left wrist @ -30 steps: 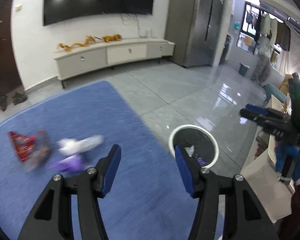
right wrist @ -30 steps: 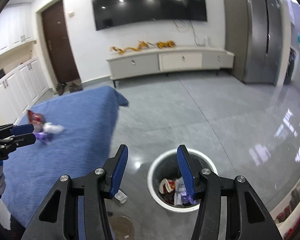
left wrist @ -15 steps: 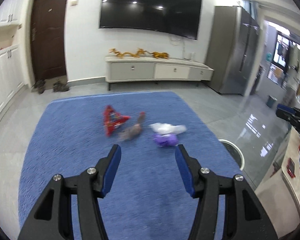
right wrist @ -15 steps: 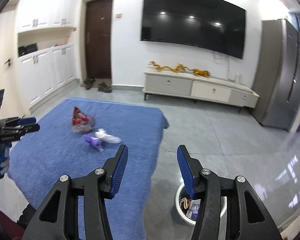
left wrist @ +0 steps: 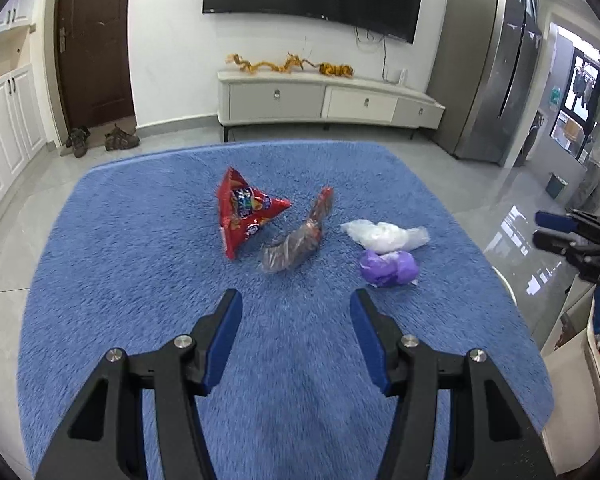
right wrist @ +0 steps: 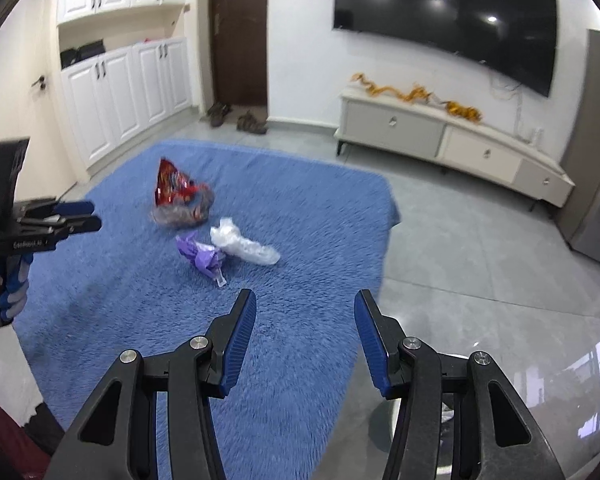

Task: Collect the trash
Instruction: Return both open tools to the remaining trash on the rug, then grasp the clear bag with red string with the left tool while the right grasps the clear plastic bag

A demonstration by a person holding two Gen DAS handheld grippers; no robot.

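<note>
Both grippers had swung from the bin toward the blue rug (left wrist: 140, 272) — left gripper (left wrist: 296, 336) and right gripper (right wrist: 306, 334) fingers half-open, empty — facing red snack bag (left wrist: 246, 210) and purple wrapper (left wrist: 388, 268).

- The left gripper (left wrist: 296, 300) tilts downward, its two blue-padded fingers (left wrist: 224, 340) spread apart with nothing between them.
- The right gripper (right wrist: 306, 300) also tilts downward, jaws standing parted and empty.
- In the right wrist view the left gripper appears at the left edge, held by a hand in a blue and white glove (right wrist: 4, 292), fingers pointing to the right of the picture.
- In the left wrist view the right gripper shows at the right edge, its fingers pointing left, one above the other.
</note>
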